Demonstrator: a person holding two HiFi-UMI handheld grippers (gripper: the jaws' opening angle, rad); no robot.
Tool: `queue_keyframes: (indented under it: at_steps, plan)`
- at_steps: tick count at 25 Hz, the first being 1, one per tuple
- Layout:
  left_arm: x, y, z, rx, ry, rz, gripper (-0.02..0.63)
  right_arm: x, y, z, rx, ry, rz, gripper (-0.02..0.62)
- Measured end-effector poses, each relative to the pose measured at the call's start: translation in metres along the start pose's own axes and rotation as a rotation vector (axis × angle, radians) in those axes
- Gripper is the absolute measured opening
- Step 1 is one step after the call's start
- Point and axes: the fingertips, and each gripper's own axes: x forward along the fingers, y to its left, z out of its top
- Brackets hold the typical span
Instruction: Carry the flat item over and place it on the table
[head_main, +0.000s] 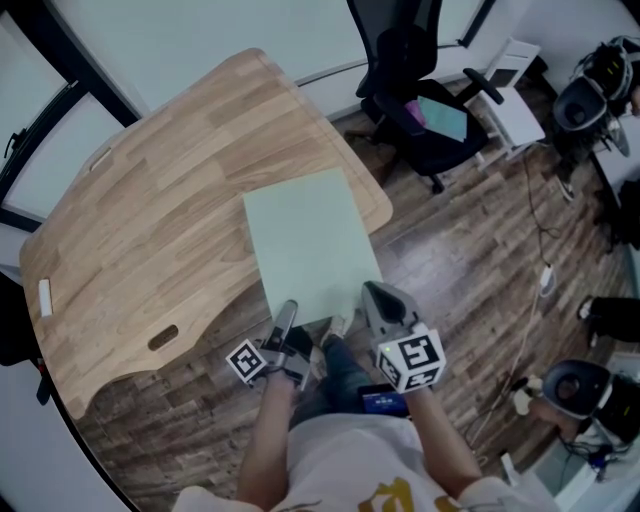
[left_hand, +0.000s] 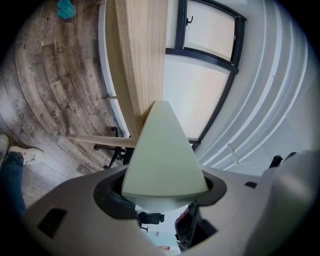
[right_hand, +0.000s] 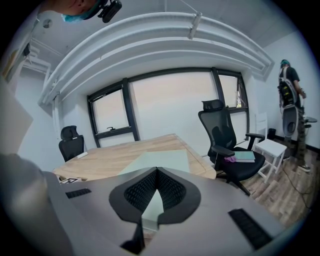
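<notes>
A pale green flat board (head_main: 310, 245) lies partly over the near edge of the wooden table (head_main: 150, 230), with its near end sticking out over the floor. My left gripper (head_main: 285, 318) is shut on the board's near left corner. In the left gripper view the board (left_hand: 162, 155) runs out from between the jaws of that gripper (left_hand: 165, 189). On the near right corner my right gripper (head_main: 375, 300) is shut as well. In the right gripper view the board (right_hand: 162, 161) stretches flat towards the table (right_hand: 115, 157), its edge pinched in my right gripper (right_hand: 154, 197).
A black office chair (head_main: 420, 100) with a teal book (head_main: 445, 118) on its seat stands just beyond the table's right corner, next to a white side table (head_main: 505, 100). A person (right_hand: 289, 100) stands far right. Cables and gear lie on the wood floor (head_main: 480, 290).
</notes>
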Motion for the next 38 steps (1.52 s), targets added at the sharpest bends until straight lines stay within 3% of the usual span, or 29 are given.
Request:
queue_keyframes:
  at_steps: [38]
  plan:
    - [0.029,0.016,0.028,0.022,-0.119,0.057,0.285,0.018,-0.006,-0.010,0.004,0.064,0.009,-0.002]
